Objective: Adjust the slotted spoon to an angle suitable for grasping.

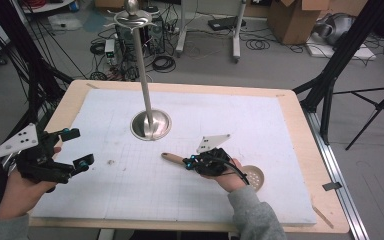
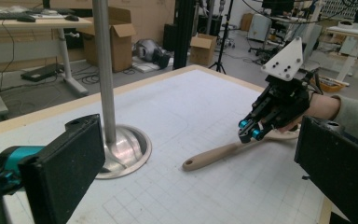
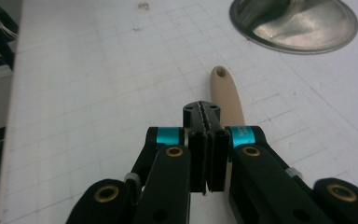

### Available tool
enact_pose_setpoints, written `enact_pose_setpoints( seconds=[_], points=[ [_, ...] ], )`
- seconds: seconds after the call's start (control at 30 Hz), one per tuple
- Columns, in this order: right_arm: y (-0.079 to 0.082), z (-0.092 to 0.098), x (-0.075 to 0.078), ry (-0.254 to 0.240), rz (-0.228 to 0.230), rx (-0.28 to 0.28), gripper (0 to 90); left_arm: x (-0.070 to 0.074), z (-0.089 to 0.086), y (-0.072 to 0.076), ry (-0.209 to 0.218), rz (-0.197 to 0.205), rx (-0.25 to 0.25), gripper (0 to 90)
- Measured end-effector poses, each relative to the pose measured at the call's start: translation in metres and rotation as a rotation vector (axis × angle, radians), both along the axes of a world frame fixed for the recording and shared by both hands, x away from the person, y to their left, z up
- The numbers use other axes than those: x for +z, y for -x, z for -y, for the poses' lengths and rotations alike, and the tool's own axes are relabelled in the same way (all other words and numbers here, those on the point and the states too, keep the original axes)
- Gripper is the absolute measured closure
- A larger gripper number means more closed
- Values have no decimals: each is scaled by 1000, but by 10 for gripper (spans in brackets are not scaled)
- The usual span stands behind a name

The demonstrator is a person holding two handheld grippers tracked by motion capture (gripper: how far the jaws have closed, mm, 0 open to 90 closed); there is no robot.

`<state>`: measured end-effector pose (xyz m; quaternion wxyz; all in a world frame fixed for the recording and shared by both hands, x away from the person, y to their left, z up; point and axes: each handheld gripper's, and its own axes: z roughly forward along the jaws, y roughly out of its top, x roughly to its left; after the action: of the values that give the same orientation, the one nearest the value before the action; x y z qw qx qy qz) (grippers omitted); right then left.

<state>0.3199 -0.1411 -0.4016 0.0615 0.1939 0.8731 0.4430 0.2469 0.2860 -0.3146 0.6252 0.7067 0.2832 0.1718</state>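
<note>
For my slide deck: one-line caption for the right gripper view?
Right gripper, jaws shut, above the pale wooden slotted spoon's handle on the white gridded mat.

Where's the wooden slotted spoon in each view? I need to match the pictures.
High view: wooden spoon right of centre, under the right gripper.
Left gripper view: centre-right, handle end toward the camera.
Right gripper view: centre, behind the shut fingers.
Shared landmark: the metal stand's base.

The slotted spoon [image 1: 215, 169] is pale, smooth wood with a matt finish. The stand [image 1: 151, 125] is polished metal, its round base glossy and mirror-like. A matt white gridded sheet [image 1: 230, 120] covers the bench [image 1: 300, 130], whose edges show bare light wood.
</note>
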Motion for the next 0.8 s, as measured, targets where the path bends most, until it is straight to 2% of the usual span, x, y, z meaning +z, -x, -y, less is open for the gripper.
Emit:
enact_pose_setpoints(
  seconds=[0.1, 0.23, 0.43, 0.67, 0.73, 0.77, 0.8],
  points=[
    [2, 8, 6, -1, 9, -9, 898, 0, 1, -1, 5, -4, -3, 20],
    [4, 22, 13, -18, 7, -29, 884, -1, 5, -4, -10, -15, -10, 20],
    [7, 39, 18, 6, 30, -24, 761, -3, 11, -7, -17, -20, -21, 20],
    [8, 54, 22, -38, 20, -26, 558, -5, 14, -13, -12, -30, -25, 20],
    [8, 57, 23, -30, 23, -28, 476, -5, 14, -14, -11, -31, -23, 20],
    [8, 57, 23, -30, 23, -28, 476, -5, 14, -14, -11, -31, -23, 20],
    [7, 62, 25, -43, -34, -41, 357, -5, 16, -15, -13, -30, -23, 20]
  ],
)
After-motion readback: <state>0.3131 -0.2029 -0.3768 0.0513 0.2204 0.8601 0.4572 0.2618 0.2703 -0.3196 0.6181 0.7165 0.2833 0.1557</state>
